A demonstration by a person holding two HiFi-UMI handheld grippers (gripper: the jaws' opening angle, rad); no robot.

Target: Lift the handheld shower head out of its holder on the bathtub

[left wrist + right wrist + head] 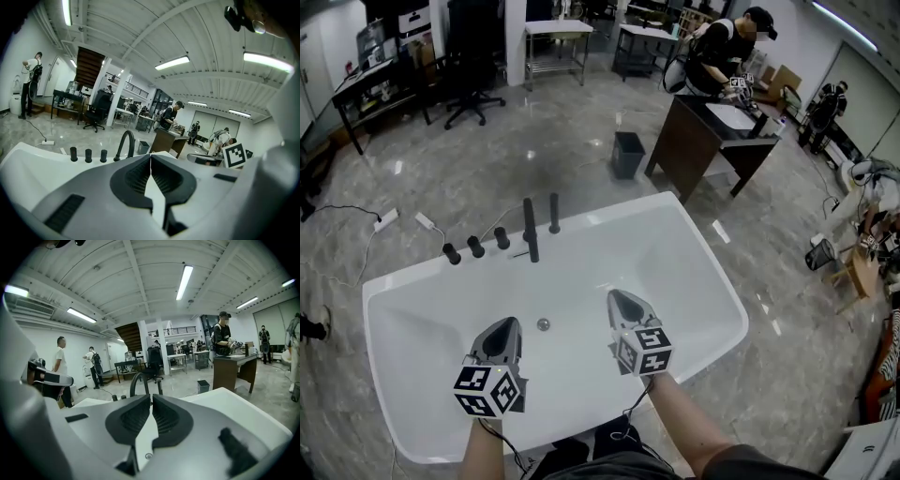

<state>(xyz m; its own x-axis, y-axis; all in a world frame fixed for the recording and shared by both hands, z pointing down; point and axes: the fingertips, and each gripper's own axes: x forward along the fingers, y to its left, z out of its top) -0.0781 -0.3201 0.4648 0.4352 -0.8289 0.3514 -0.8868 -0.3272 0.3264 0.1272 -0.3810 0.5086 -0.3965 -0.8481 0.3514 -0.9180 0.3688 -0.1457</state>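
Observation:
A white bathtub point(694, 272) fills the middle of the head view. On its far rim stand three black knobs point(475, 247), a curved black spout point(530, 230) and the slim black handheld shower head point(554, 214), upright in its holder. My left gripper point(508, 323) hovers over the tub's near left, shut and empty. Shut and empty too, my right gripper point(616, 295) hangs over the basin's middle, well short of the shower head. The left gripper view has shut jaws point(150, 156) facing the spout point(124, 143). The right gripper point(151, 396) points at the spout point(136, 380) and shower head point(160, 386).
The tub's drain point(543, 324) lies between the grippers. Beyond the tub stand a black bin point(628, 155) and a dark desk point(703, 141) with a person point(717, 52) working at it. A power strip point(386, 220) and cable lie on the floor at left.

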